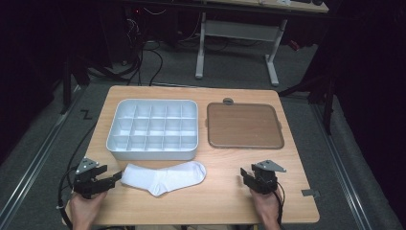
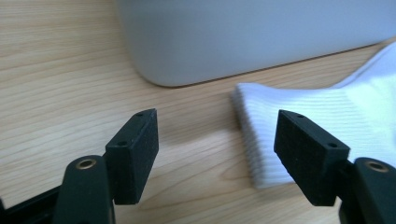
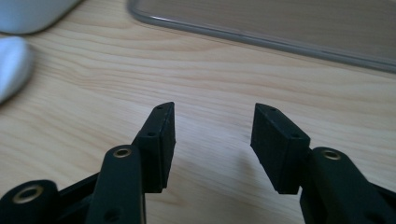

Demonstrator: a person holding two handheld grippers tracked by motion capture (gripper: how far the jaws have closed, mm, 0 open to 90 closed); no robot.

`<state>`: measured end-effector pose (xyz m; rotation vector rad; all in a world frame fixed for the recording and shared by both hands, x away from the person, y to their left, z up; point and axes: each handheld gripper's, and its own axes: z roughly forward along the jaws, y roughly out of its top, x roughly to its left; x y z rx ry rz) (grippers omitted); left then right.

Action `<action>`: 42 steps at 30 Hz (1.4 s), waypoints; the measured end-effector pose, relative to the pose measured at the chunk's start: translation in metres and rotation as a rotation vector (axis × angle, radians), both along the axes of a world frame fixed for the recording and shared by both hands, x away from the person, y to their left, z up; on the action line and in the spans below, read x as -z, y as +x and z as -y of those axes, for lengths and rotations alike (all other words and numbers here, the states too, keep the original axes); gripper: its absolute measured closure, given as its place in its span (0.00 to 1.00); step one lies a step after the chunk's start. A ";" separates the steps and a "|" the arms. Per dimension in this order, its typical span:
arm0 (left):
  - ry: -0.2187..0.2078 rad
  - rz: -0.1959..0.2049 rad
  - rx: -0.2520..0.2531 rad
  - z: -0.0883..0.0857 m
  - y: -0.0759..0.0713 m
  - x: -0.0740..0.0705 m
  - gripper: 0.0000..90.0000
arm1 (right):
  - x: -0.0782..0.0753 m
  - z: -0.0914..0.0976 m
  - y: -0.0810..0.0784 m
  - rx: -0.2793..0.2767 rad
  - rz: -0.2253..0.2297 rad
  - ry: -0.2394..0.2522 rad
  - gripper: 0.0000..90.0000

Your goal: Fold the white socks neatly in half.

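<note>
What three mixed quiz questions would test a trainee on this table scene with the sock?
1. True or false: the white ribbed cotton sock lies inside the pale grey plastic divided tray.
2. Which tongs are nearest the sock's cuff: A left tongs, B right tongs?
3. What lies flat on the table, right of the tray?

Key: 1 false, it lies on the light wooden table in front of the tray. 2 A. 3 the brown rounded-square lid.

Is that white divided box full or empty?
Empty. From the high view, every compartment of the divided box shows only its bare pale floor; the white sock lies outside it on the table.
</note>
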<state>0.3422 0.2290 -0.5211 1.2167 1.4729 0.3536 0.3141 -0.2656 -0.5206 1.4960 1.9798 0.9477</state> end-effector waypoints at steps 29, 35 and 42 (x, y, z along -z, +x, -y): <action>0.040 -0.084 -0.006 0.040 0.008 0.011 0.49 | 0.000 -0.110 0.023 -0.316 -0.055 0.042 0.67; 0.039 -0.088 -0.002 0.042 0.008 0.013 0.55 | 0.005 -0.113 0.028 -0.311 -0.083 0.039 0.75; 0.039 -0.087 -0.002 0.043 0.008 0.013 0.69 | 0.007 -0.115 0.029 -0.334 -0.088 0.021 0.91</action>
